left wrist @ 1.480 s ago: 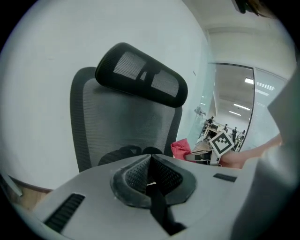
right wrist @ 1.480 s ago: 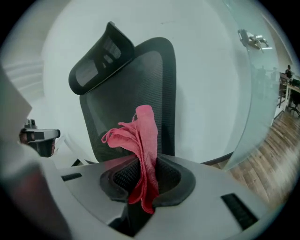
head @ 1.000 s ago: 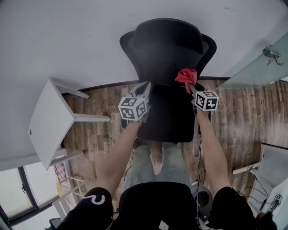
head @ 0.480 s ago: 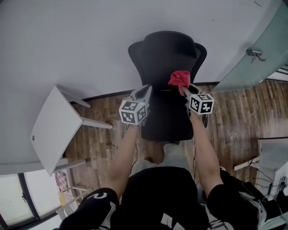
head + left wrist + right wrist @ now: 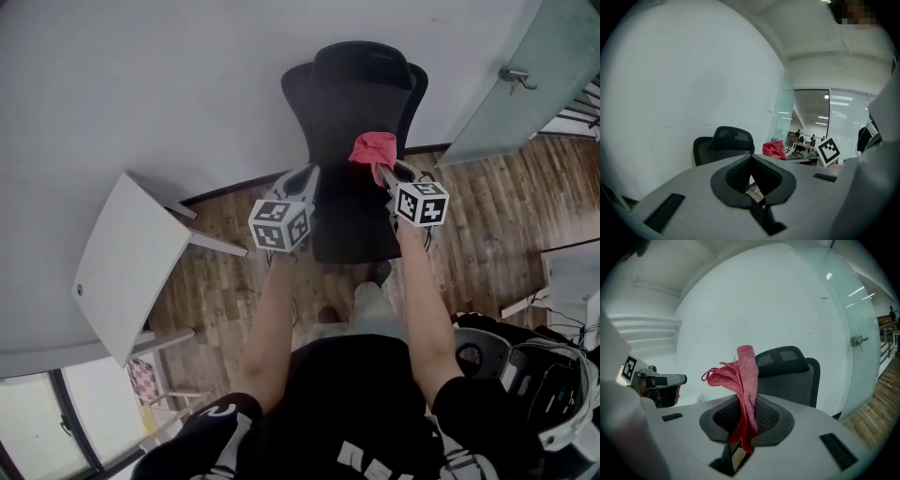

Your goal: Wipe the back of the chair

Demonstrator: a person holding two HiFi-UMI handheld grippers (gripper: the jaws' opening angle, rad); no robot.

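Observation:
A black office chair (image 5: pixel 356 103) with a mesh back and headrest stands against the white wall; it also shows as the chair (image 5: pixel 723 146) and the chair (image 5: pixel 787 376) in the gripper views. My right gripper (image 5: pixel 382 171) is shut on a red cloth (image 5: pixel 372 149), which sticks up in front of the chair's back. In the right gripper view the red cloth (image 5: pixel 740 380) is pinched between the jaws. My left gripper (image 5: pixel 307 178) hovers at the chair's left side, shut with nothing in it.
A white table (image 5: pixel 117 262) stands to the left on the wooden floor (image 5: pixel 487 216). A glass door (image 5: pixel 525 84) with a handle is at the right. A helmet-like object (image 5: pixel 539 375) lies at the lower right.
The view has shifted. Both grippers have risen slightly toward the chair back, and the red cloth now lies against the lower backrest.

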